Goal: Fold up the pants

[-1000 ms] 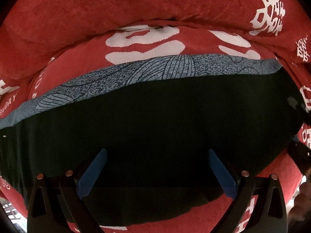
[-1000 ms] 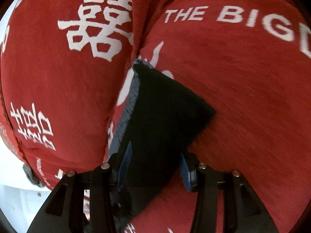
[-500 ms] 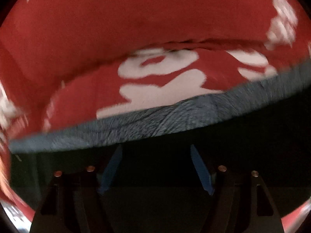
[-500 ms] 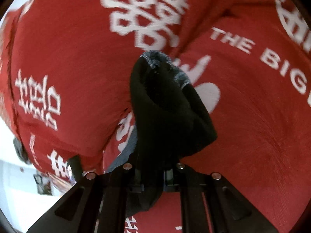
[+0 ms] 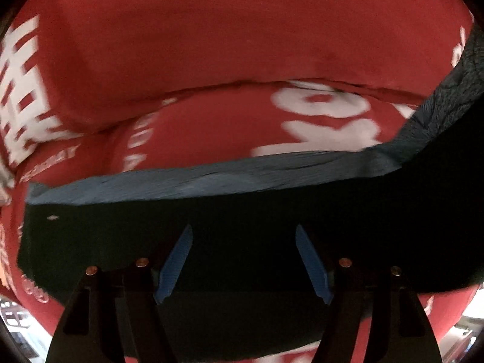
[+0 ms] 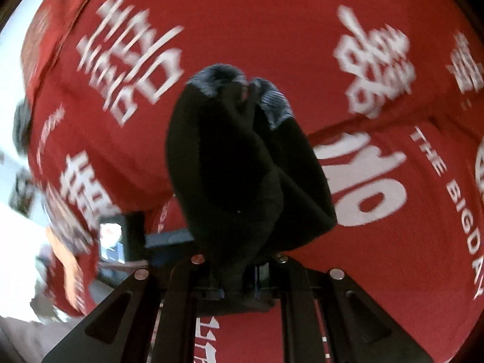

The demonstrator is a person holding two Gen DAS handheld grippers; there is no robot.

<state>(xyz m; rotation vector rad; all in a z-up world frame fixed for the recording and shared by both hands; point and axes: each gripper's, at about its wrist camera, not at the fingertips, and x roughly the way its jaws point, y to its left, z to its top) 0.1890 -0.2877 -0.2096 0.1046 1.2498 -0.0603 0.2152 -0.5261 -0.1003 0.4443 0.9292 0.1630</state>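
Note:
The pants [image 5: 242,211] are dark, almost black, with a grey-blue patterned band [image 5: 211,178] along the far edge. They lie on a red sofa seat. My left gripper [image 5: 242,257] is open, its blue pads over the dark cloth near the left end; I cannot tell whether they touch it. In the right wrist view my right gripper [image 6: 239,284] is shut on a bunched end of the pants [image 6: 239,163], lifted off the seat, the grey-blue band [image 6: 272,99] at its top. In the left wrist view the right end of the pants rises at the right edge [image 5: 447,90].
The red sofa cover [image 5: 242,45] with white characters and "THE BIGDAY" lettering [image 6: 453,196] fills both views: backrest behind, seat cushion [image 5: 211,130] below. A bright room with a dark screen-like object [image 6: 115,236] shows past the sofa's left edge.
My right gripper closed on the pants' end and lifted it, bunching the cloth. My left gripper narrowed somewhat and shifted left along the pants; their right end now rises.

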